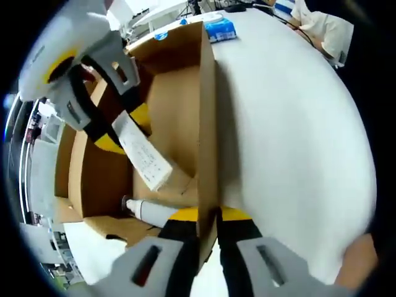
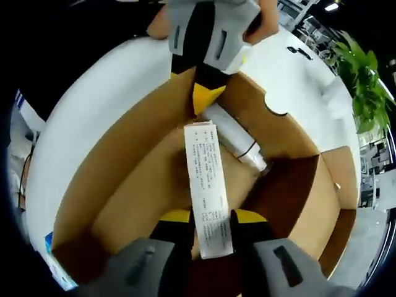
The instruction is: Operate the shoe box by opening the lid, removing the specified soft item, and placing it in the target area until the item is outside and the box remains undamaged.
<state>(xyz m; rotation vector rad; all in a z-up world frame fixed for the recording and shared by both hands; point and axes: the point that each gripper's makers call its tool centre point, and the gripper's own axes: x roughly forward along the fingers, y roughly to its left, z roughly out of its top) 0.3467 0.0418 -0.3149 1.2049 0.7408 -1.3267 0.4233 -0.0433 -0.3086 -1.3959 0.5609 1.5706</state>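
Left gripper (image 1: 209, 247) view: jaws pinch the wall of the open cardboard shoe box (image 1: 207, 117) on the white table (image 1: 291, 136), white tube (image 1: 151, 213) lying inside | right gripper (image 2: 213, 238) view: jaws clamp a long white printed slip (image 2: 207, 185) over the box floor, tube just past its far end

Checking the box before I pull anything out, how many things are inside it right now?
2: a white paper slip held between the right gripper's jaws, and a white tube lying on the box floor near the left gripper. More may be hidden.
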